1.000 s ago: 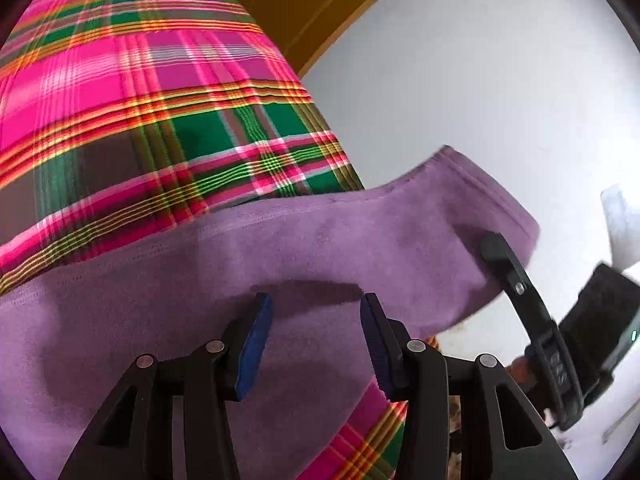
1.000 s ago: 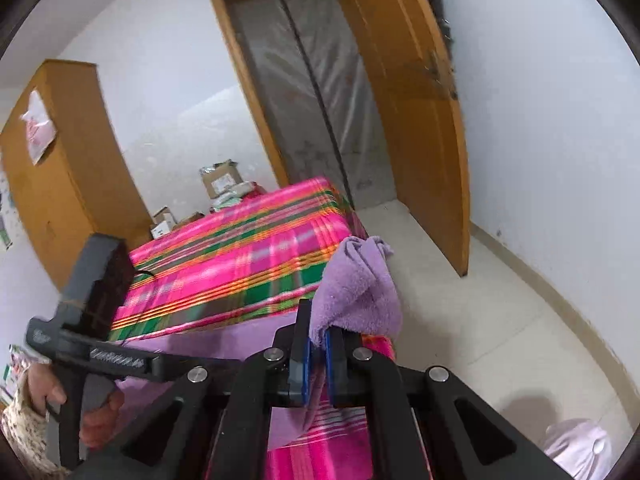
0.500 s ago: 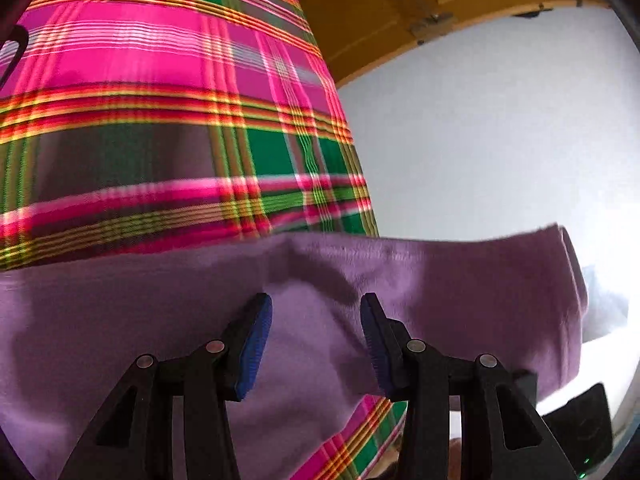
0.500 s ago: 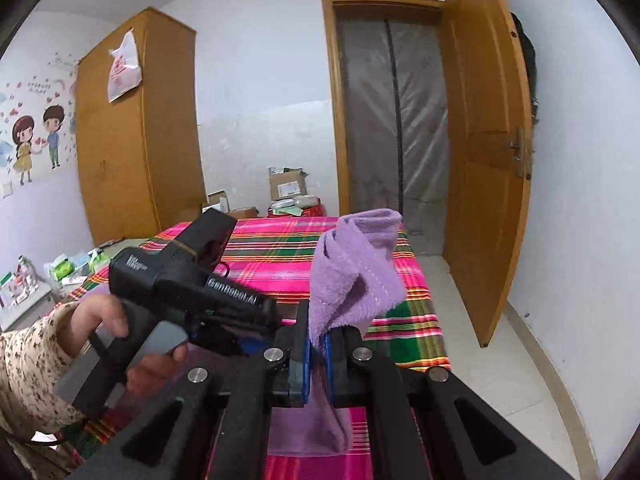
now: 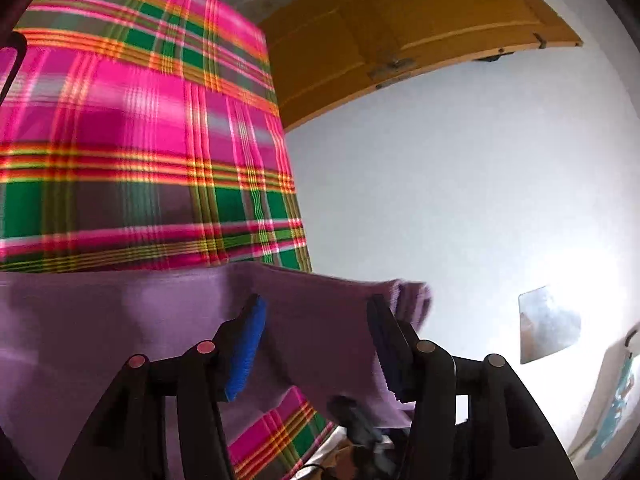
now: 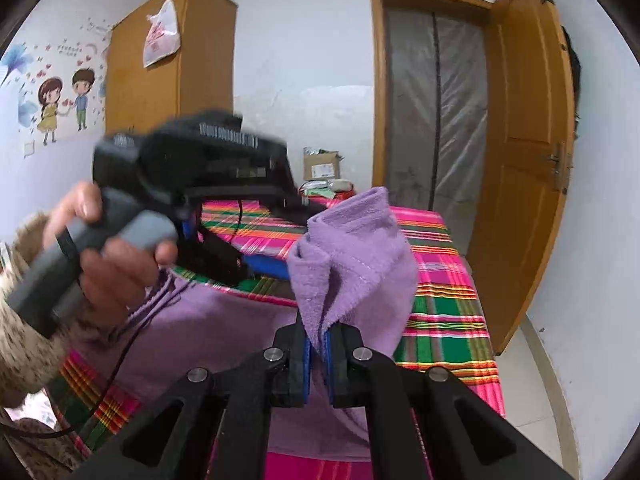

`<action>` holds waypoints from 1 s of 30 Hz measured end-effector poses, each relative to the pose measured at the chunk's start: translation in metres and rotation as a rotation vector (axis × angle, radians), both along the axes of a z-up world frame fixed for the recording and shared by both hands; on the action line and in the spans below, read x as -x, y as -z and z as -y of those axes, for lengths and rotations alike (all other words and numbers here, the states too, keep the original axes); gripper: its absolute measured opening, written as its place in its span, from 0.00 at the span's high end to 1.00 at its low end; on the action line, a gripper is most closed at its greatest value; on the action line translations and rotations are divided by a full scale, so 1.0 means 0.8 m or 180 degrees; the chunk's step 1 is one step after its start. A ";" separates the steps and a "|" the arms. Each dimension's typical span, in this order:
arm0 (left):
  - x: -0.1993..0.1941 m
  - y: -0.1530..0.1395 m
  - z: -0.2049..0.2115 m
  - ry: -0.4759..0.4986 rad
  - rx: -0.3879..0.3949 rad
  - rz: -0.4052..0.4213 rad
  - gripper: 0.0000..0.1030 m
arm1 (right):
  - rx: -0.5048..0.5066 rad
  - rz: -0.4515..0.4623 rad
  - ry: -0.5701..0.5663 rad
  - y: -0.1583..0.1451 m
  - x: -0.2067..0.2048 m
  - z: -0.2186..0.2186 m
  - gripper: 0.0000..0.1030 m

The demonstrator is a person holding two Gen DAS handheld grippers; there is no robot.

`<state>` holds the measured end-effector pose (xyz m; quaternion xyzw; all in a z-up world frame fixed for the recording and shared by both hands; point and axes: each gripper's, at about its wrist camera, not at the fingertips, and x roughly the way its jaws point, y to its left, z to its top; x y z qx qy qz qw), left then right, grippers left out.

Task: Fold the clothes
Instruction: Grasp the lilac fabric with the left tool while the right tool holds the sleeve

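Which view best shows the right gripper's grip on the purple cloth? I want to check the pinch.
The right wrist view: the right gripper is shut on a bunched fold of the purple cloth. The left wrist view shows only the cloth spread flat, not that pinch.

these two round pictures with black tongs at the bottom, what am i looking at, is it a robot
No robot. A person holds a hand-held gripper in each hand, each with a wide-angle camera looking along its two fingers. One picture is from the left one, the other from the right. A purple garment lies on a bed with a plaid cover, to be folded. The right hand-held gripper is shut on a bunched corner of it. The left hand-held gripper is open; its jaws have just been opening, with cloth lying between them unpinched. The right view also shows the person's left hand on its grey handle.
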<state>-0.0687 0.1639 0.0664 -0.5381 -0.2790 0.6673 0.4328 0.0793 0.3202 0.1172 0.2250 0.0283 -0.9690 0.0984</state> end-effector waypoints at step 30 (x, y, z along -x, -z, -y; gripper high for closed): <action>-0.035 -0.053 0.000 0.0057 0.0828 -0.0393 0.41 | -0.0045 0.0090 -0.0133 0.011 -0.001 0.017 0.95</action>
